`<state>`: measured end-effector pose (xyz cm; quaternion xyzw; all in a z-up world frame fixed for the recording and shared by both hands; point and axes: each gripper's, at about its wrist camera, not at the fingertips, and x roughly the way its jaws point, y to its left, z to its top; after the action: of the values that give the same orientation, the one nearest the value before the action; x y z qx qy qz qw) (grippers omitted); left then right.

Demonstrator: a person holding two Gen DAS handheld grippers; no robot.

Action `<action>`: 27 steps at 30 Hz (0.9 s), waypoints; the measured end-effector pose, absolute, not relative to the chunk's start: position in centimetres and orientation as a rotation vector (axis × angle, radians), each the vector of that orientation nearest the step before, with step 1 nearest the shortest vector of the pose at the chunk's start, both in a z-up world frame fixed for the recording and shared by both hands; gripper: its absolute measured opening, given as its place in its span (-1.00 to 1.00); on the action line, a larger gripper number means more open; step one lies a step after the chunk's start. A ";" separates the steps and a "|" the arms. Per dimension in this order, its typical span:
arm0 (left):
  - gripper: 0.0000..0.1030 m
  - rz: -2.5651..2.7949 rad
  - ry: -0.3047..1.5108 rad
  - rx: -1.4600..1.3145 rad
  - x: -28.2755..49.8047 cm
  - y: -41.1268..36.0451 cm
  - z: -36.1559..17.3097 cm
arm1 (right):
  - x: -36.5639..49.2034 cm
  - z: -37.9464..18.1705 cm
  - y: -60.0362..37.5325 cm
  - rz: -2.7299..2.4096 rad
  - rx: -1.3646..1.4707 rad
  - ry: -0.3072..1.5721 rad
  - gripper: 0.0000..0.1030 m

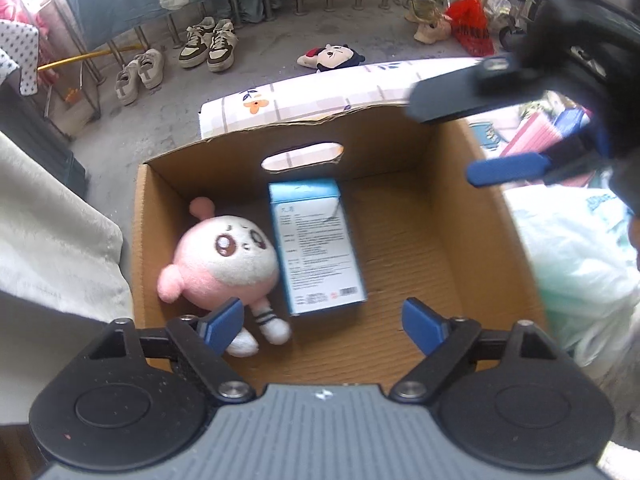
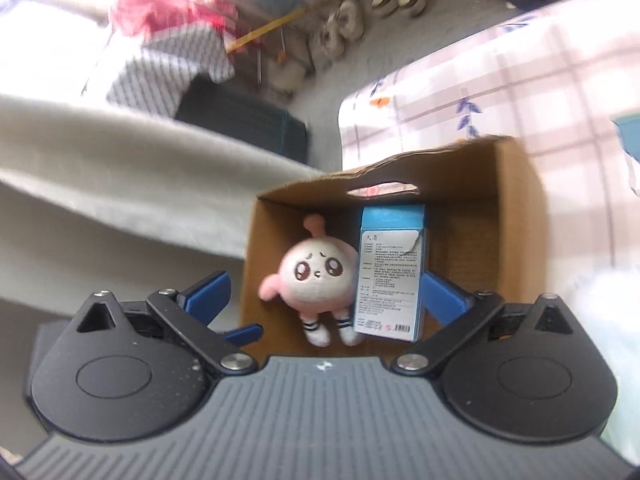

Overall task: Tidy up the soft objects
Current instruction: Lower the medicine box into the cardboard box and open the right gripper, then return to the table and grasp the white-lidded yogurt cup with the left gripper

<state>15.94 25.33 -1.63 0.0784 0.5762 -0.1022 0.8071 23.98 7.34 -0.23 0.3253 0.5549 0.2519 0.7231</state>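
A pink and white plush doll [image 1: 224, 260] lies face up in the left part of an open cardboard box [image 1: 472, 220]. Beside it lies a blue and white carton [image 1: 316, 248]. My left gripper [image 1: 323, 328] hangs open over the near side of the box, its left finger [image 1: 222, 326] over the doll's legs and nothing between the pads. My right gripper [image 1: 476, 136] shows blurred above the box's far right corner. In the right wrist view the right gripper [image 2: 326, 296] stands wide open and empty above the box [image 2: 516, 208], with the doll [image 2: 316, 276] and carton [image 2: 390, 272] below.
The box sits on a checked, flower-print cloth [image 1: 320, 96]. A white blanket [image 1: 52, 232] lies to the left and a pale green plastic bag [image 1: 576, 264] to the right. On the floor beyond are a black-haired plush [image 1: 336, 58], several shoes [image 1: 208, 44] and a red bag [image 1: 470, 26].
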 end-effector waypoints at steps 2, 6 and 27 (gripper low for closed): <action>0.70 -0.217 1.245 0.161 15.7 24.4 -1.2 | 22.9 0.3 5.4 0.536 0.771 1.195 0.98; 0.70 -0.209 1.248 0.161 14.7 21.7 -0.2 | 20.5 1.3 0.9 0.494 0.851 1.133 0.98; 0.70 -0.255 1.171 0.018 15.4 -9.9 1.4 | 18.5 -0.2 -34.9 0.281 0.986 1.130 0.97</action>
<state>15.43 -9.95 1.38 0.0086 0.5510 -0.1200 0.8258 18.49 -34.87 -0.24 0.4464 0.5119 0.1272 0.7228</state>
